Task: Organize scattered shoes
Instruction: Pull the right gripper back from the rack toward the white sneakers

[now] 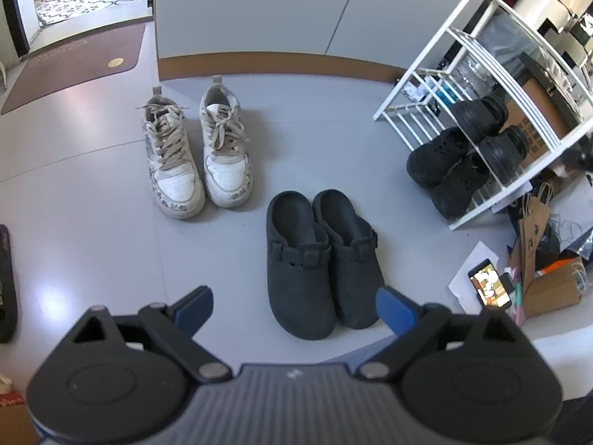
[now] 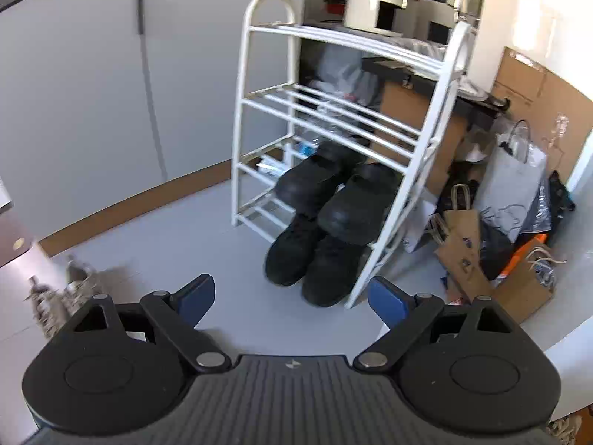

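Note:
In the left wrist view a pair of dark clogs (image 1: 318, 259) sits side by side on the grey floor, just beyond my left gripper (image 1: 294, 306), which is open and empty. Further off stands a pair of white laced sneakers (image 1: 196, 152). At the right a white wire shoe rack (image 1: 478, 85) holds two pairs of black shoes (image 1: 459, 163) on its lower shelves. In the right wrist view my right gripper (image 2: 292, 298) is open and empty, facing the shoe rack (image 2: 333, 122) and the black shoes (image 2: 326, 218). The sneakers (image 2: 59, 296) show blurred at the left edge.
Paper bags and cardboard boxes (image 2: 511, 230) are piled right of the rack. A lit phone (image 1: 489, 287) lies on paper on the floor. Grey cabinet doors (image 1: 241, 11) stand behind the sneakers; a brown mat (image 1: 74, 63) lies at the far left.

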The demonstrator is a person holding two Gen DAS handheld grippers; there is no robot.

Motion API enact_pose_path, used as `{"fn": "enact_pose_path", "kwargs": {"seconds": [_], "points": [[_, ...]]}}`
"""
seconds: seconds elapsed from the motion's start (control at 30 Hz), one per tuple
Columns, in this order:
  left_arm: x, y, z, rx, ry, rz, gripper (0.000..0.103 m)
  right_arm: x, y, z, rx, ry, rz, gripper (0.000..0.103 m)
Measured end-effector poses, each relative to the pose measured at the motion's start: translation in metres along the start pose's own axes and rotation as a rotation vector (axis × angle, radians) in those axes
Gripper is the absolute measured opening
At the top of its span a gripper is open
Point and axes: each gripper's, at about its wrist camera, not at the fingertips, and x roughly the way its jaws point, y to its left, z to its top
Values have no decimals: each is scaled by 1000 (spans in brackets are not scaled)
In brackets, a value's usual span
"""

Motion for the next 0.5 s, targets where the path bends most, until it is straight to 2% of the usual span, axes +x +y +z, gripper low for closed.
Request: {"fn": "enact_pose_path", "kwargs": {"seconds": [0.5], "points": [[-15, 19, -9, -39, -13, 15, 96, -40, 61, -54, -180, 66, 217, 93]]}}
